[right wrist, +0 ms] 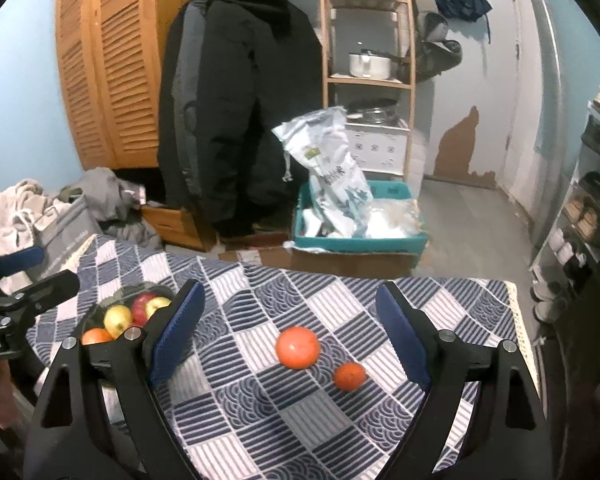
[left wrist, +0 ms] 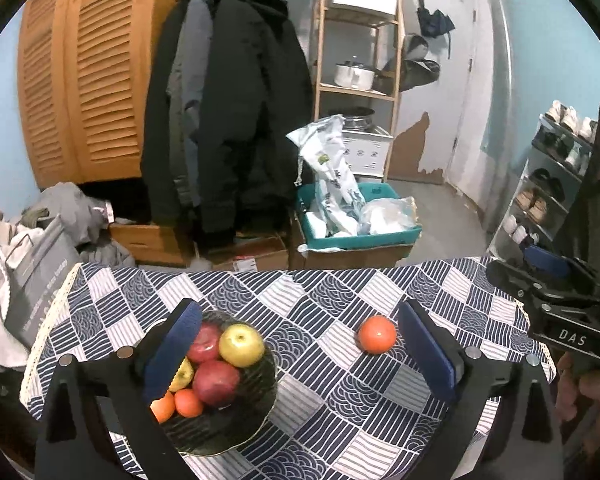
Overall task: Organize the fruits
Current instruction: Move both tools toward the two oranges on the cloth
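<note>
Hiding part of the fruit pile, the blue-padded finger (left wrist: 172, 354) of the left tongs (left wrist: 300, 352) sits right in front of the dark round ribbed bowl (left wrist: 256, 400), so a yellow apple and a small orange behind it are only half visible. In that bowl I count two red apples (left wrist: 216, 382), two yellow apples (left wrist: 242, 345) and two small oranges (left wrist: 188, 403), though more could be tucked underneath, can't tell. From the right wrist view the bowl (right wrist: 100, 308) is mostly cut off by the right tongs' (right wrist: 292, 336) own left finger and by the other tool poking in at the left edge.

Loose on the blue-and-white patchwork-print cloth covering the worktop (right wrist: 260, 420): one big round orange (right wrist: 298, 347) and one smaller tangerine (right wrist: 349, 376) just beside it, not quite touching. The left view only catches the big orange (left wrist: 377, 335); the tangerine is out of sight there.

Both tongs are spread wide apart, gripping nothing. The big orange and tangerine lie between the right tongs' fingers.

Behind the worktop: one black hooded coat (right wrist: 236, 100) on a rail, one teal plastic crate (right wrist: 360, 240) stuffed with bags, and a wooden shelf unit (right wrist: 368, 80).
</note>
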Available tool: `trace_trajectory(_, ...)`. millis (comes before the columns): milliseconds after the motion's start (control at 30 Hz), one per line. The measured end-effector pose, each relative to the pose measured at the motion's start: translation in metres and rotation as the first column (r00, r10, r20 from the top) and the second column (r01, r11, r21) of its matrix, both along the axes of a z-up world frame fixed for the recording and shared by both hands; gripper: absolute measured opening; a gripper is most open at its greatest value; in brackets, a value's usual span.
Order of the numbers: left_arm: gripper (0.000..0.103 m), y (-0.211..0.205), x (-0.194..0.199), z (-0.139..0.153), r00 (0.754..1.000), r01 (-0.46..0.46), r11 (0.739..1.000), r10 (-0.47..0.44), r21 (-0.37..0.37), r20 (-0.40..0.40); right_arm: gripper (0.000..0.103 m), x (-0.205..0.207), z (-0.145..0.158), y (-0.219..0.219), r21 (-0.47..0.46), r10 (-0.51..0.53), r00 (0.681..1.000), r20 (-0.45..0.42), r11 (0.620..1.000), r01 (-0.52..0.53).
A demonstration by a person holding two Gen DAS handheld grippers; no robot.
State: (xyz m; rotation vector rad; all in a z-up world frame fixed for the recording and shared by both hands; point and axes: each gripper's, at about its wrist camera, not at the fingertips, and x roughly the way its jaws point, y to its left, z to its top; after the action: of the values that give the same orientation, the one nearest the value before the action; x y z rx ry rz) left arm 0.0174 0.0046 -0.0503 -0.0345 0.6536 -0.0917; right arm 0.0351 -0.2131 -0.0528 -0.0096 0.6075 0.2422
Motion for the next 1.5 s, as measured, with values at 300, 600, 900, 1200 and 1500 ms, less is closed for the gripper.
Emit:
trace_trajectory(300,0.100,-0.022,0.012,-0.012,0.999,0.027,0.999,-0.026,0.024,-0.036,0.087,0.005,-0.011,-0.025,0.017,-0.032,0.999,-0.037,0.999,0.032)
trace_trajectory(600,0.102,-0.037,0.038,-0.048,0.991,0.042,0.999,-0.039,0.023,-0.131,0.088,0.024,-0.042,-0.042,0.009,-0.064,0.989,-0.131,0.998,0.066)
trace_trajectory(900,0.102,-0.049,0.067,-0.105,0.964,0.047,0.998,-0.036,0.037,-0.264,0.088,0.053,-0.099,-0.056,-0.018,-0.110,0.954,-0.279,0.994,0.109)
trace_trajectory(1200,0.102,-0.063,0.086,-0.146,0.938,0.063,0.996,-0.037,0.063,-0.345,0.088,0.077,-0.156,-0.054,-0.063,-0.106,0.909,-0.404,0.994,0.088)
trace_trajectory(1500,0.102,-0.064,0.101,-0.182,0.912,0.067,0.995,-0.034,0.067,-0.409,0.087,0.096,-0.214,-0.048,-0.085,-0.103,0.862,-0.496,0.994,0.069)
